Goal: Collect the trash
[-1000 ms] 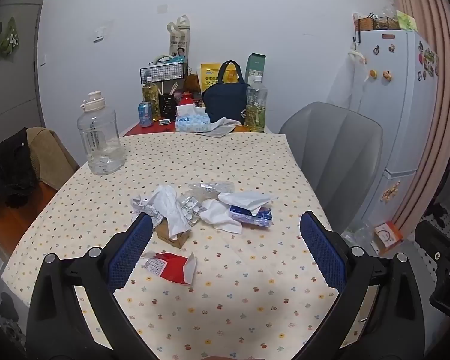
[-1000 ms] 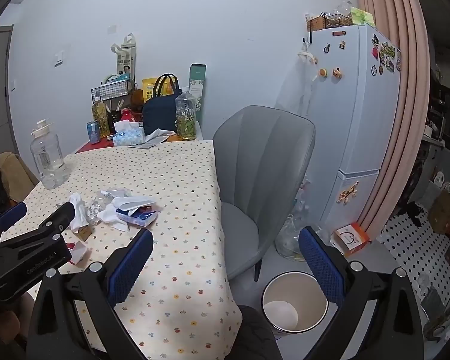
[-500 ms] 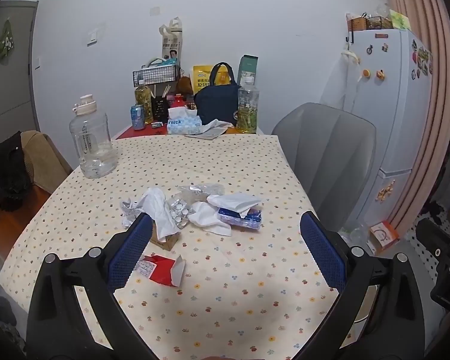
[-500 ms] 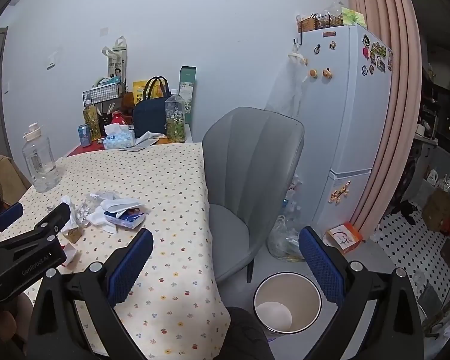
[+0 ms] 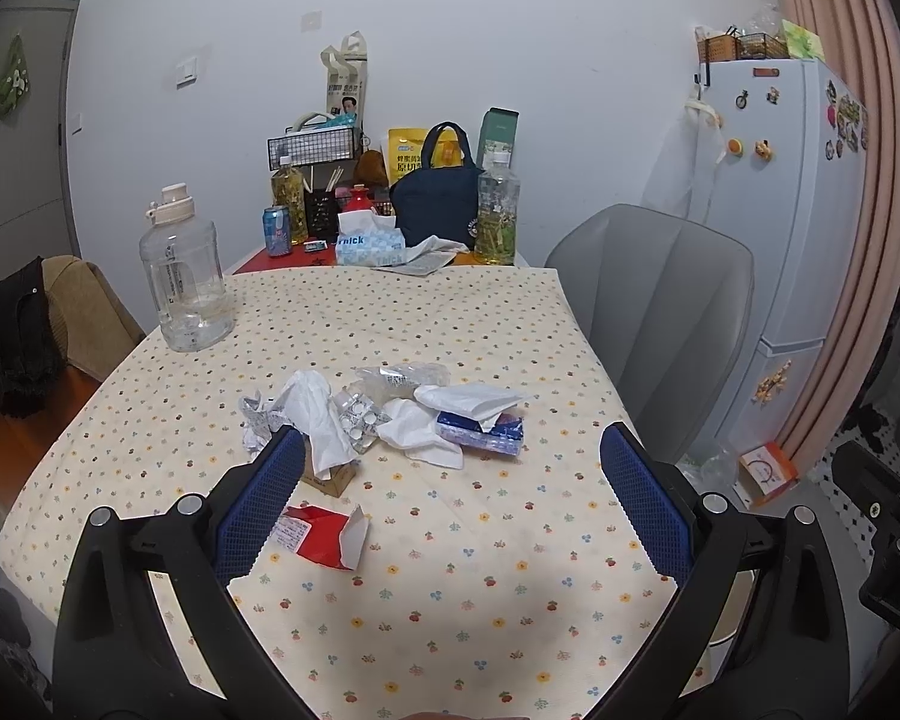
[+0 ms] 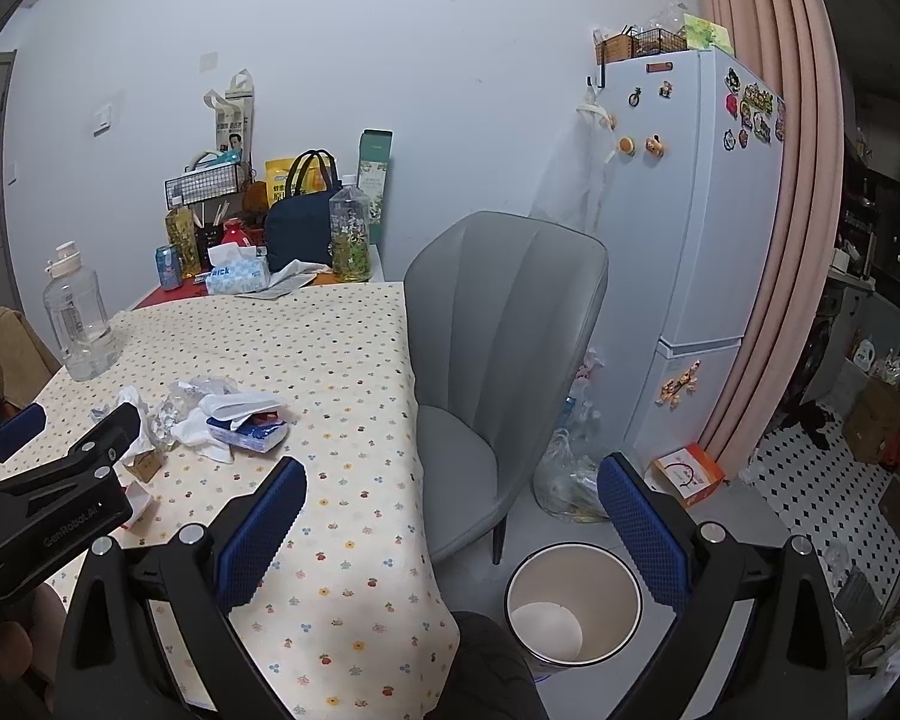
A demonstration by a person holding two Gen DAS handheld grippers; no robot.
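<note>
We log the trash pile (image 5: 384, 420), crumpled tissues, blister packs and a torn red carton (image 5: 321, 534), on the tablecloth (image 5: 450, 600) just ahead of the left gripper (image 5: 450, 498), jaws wide and empty. Only the right view shows the white bin (image 6: 573, 606) on the floor between the spread, empty fingers of the right gripper (image 6: 450, 528). Legible: "nick" on the far tissue box (image 5: 369, 246).

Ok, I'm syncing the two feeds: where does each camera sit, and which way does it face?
Left wrist: on the left hand-held gripper, open, facing across the table at the trash pile; its own fingers show.
Right wrist: on the right hand-held gripper, open, aimed further right at the grey chair and the bin; its fingers and the left gripper's body show.
Shared: trash pile, chair, fridge.
</note>
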